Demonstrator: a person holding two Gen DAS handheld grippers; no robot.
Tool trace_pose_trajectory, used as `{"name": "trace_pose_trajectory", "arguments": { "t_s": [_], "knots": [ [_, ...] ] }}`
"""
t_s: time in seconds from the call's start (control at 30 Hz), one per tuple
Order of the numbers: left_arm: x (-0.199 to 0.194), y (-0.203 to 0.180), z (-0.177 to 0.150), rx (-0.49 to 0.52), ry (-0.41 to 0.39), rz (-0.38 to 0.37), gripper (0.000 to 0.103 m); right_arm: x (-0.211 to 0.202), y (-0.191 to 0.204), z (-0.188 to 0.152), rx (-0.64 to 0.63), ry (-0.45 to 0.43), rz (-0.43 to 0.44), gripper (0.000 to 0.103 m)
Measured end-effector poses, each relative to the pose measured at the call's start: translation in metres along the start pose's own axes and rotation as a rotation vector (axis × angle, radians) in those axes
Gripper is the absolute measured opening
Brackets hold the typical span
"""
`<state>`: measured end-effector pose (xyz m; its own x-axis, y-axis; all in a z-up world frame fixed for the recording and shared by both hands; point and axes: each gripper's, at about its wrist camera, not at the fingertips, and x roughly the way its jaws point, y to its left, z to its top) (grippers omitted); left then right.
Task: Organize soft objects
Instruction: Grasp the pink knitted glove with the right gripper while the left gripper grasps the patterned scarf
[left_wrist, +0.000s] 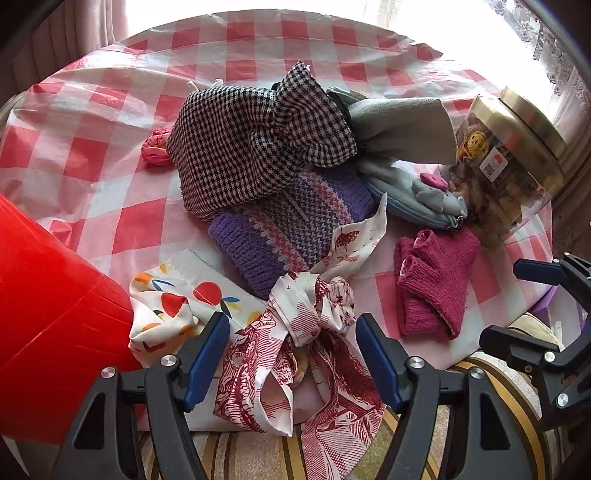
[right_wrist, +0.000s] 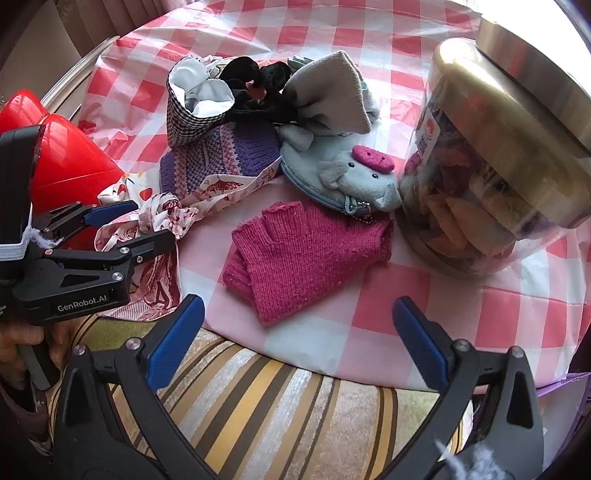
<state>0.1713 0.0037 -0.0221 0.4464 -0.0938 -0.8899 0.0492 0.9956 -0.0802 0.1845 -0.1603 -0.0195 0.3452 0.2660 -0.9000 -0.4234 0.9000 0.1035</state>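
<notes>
Left gripper (left_wrist: 291, 354) wide open over red-print scarf (left_wrist: 295, 354), nothing held; right gripper (right_wrist: 295, 343) open, empty, near pink gloves (right_wrist: 306, 251). Pile unsorted; task barely begun.

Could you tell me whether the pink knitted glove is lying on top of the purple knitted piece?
No, the pink knitted glove lies flat on the checked tablecloth, apart from the purple knitted piece.
</notes>
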Motion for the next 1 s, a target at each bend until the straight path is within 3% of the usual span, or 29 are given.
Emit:
{"name": "trace_pose_trajectory", "arguments": {
  "t_s": [0.57, 0.87, 0.9, 0.97, 1.0],
  "knots": [
    [0.003, 0.006, -0.01, -0.024, -0.019, -0.037, 0.072, 0.058, 0.003, 0.027, 0.066, 0.117, -0.024, 0.102],
    [0.01, 0.005, -0.01, -0.016, 0.001, -0.03, 0.071, 0.07, 0.001, 0.033, 0.077, 0.126, -0.02, 0.1],
    [0.011, 0.004, -0.01, -0.013, 0.002, -0.029, 0.07, 0.07, 0.001, 0.033, 0.078, 0.125, -0.018, 0.1],
    [0.012, 0.002, -0.01, -0.01, 0.004, -0.023, 0.053, 0.07, -0.003, 0.03, 0.077, 0.126, -0.016, 0.1],
    [0.013, 0.001, -0.011, -0.013, 0.003, -0.021, 0.05, 0.071, -0.004, 0.028, 0.079, 0.128, -0.013, 0.1]
  ]
}}
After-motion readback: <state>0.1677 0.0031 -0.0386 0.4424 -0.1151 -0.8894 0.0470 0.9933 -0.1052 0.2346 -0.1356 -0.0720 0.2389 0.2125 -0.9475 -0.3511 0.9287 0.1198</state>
